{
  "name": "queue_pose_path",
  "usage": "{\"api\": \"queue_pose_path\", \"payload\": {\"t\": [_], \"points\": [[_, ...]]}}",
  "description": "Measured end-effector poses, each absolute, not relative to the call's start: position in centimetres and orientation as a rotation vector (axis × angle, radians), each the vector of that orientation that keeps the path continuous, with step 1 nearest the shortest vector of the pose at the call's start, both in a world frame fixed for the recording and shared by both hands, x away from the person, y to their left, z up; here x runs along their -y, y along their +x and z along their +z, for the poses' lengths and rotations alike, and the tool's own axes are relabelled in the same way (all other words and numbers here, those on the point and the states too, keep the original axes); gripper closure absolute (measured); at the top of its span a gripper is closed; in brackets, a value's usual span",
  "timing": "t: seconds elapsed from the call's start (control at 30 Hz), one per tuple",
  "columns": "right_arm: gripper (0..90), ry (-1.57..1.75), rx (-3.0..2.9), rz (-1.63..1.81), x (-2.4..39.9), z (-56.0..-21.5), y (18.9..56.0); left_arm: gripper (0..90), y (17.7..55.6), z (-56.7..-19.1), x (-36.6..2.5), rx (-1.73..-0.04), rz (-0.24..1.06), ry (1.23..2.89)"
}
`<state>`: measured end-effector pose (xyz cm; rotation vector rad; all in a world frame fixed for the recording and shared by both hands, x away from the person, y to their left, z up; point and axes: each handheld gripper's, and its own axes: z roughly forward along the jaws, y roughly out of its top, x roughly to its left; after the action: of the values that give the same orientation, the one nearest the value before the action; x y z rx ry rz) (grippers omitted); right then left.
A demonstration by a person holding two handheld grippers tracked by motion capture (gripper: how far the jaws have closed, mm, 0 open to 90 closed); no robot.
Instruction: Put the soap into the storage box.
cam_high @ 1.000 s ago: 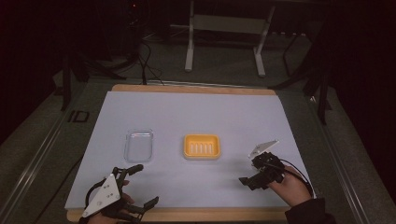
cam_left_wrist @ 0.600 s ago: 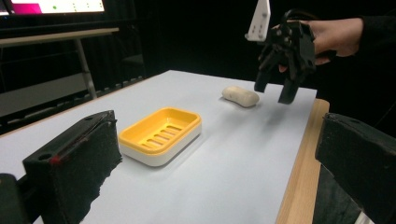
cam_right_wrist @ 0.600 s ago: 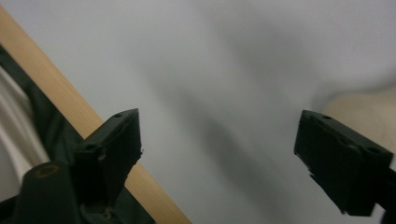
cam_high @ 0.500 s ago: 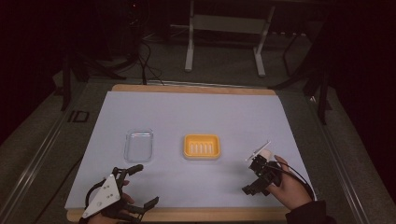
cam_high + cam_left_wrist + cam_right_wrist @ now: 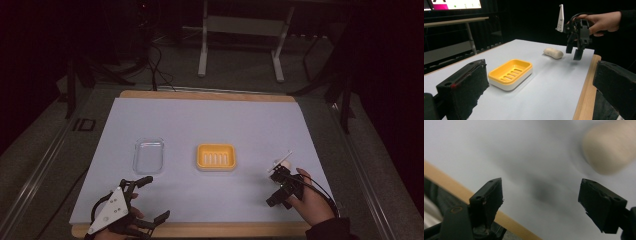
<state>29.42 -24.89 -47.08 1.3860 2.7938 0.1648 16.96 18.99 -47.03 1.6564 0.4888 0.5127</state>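
Seen from the high view, the left gripper (image 5: 154,199) is parked at the near left corner of the table (image 5: 210,120) with its jaws spread wide and nothing between them, apparently kept clear of the work. A clear plastic tray (image 5: 149,156) is laid flat just beyond it, and a yellow soap dish (image 5: 216,157) is set beside that near the middle, hollow side up, as if ready to be filled. Farther right, a pale soap bar (image 5: 553,53) is left lying on the bare surface, well apart from the dish. The right gripper (image 5: 573,53) is held just beside the bar, tips turned down towards the table; its jaws stand wide, have just been closing a little, and grip nothing. The bar is blurred in the right gripper view, so contact cannot be ruled out with certainty. Counted: two grippers, one tray, one dish, one bar.
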Motion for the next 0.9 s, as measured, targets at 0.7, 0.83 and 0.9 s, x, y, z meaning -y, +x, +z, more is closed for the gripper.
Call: {"api": "queue_pose_path", "payload": {"t": [0.7,0.83,0.9], "points": [[15.4,1.858,-2.537,0.165,28.5,-47.1,31.5,0.1,17.0,-47.0,-19.0,-0.502,0.528,1.649],[16.2,1.954,-2.48,0.212,28.9,-46.3,33.2,0.1,17.0,-47.1,-19.0,-0.504,0.532,1.648],[16.9,1.991,-2.468,0.229,29.0,-46.1,33.9,0.1,17.0,-47.1,-19.0,-0.505,0.535,1.647]]}}
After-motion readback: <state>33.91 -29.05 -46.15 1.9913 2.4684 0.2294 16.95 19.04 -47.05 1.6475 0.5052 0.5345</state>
